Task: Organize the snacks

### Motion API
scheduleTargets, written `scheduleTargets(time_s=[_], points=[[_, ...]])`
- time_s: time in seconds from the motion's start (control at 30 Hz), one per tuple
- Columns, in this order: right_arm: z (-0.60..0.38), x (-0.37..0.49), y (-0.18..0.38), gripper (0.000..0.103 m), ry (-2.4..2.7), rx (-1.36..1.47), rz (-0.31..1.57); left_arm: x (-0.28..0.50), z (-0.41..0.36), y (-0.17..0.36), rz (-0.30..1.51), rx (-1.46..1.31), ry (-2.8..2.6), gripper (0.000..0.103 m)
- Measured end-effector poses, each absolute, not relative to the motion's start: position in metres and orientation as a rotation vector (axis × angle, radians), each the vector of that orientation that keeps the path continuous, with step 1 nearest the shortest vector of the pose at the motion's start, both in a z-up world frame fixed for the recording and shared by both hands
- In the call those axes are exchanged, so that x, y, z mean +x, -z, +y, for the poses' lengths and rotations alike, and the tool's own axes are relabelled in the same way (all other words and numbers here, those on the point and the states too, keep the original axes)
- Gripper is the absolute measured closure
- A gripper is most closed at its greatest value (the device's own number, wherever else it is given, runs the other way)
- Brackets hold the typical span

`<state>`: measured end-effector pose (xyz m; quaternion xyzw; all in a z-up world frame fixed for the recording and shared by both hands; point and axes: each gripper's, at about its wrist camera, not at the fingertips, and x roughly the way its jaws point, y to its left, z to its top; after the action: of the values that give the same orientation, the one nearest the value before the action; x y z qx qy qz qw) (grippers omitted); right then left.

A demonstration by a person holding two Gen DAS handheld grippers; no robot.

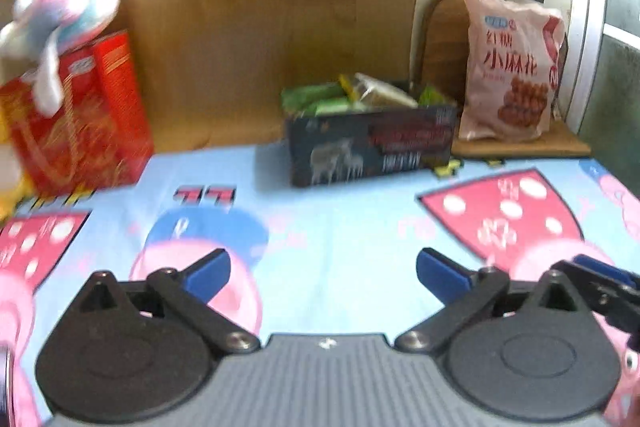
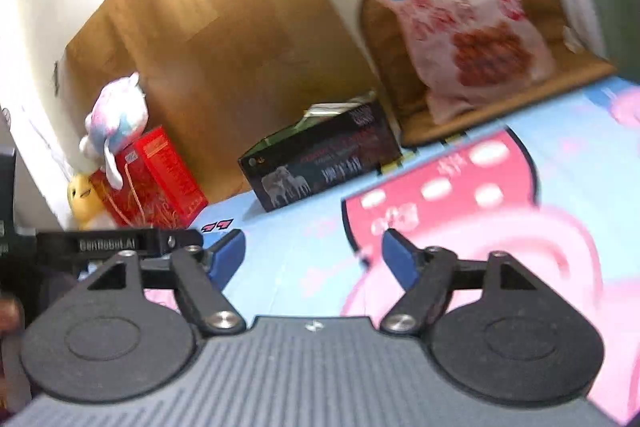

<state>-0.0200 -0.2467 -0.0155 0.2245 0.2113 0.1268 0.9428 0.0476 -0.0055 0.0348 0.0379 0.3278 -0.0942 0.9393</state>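
Observation:
A dark open box (image 1: 372,143) (image 2: 320,163) stands at the back of the table, filled with several green and clear snack packets (image 1: 320,99). To its right a large pink snack bag (image 1: 508,67) (image 2: 472,31) leans upright on a wooden board. My left gripper (image 1: 323,277) hovers over the cartoon tablecloth, open, with nothing between its blue fingers (image 1: 210,275). My right gripper (image 2: 313,257) is also open and holds nothing; part of it (image 1: 604,283) shows at the right edge of the left wrist view. Both views are blurred.
A red carton (image 1: 84,119) (image 2: 156,179) stands at the back left with a pastel plush toy (image 1: 68,11) (image 2: 114,123) on top and a yellow plush (image 2: 82,197) beside it. Brown cardboard (image 1: 260,19) lines the back wall. The wooden board (image 1: 520,147) lies at the back right.

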Motion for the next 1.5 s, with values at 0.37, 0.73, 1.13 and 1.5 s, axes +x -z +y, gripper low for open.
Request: scheduleTargets(time_s=[0.37,0.73,1.13,1.5], points=[[-0.231,-0.067,0.021,0.013,-0.282,0.445,0.422,-0.019,0.008,-0.019,0.687,0.065,0.129,0.000],[-0.233,-0.077,0.018,0.002,-0.257,0.430,0.382,-0.034,-0.001,-0.020,0.658,0.111,0.071,0.000],[-0.237,-0.076,0.023,0.000,-0.238,0.442,0.378,-0.035,-0.006,-0.016,0.647,0.153,0.058,0.000],[-0.237,-0.074,0.027,0.000,-0.236,0.456,0.393,-0.035,-0.010,-0.010,0.651,0.198,0.040,0.000]])
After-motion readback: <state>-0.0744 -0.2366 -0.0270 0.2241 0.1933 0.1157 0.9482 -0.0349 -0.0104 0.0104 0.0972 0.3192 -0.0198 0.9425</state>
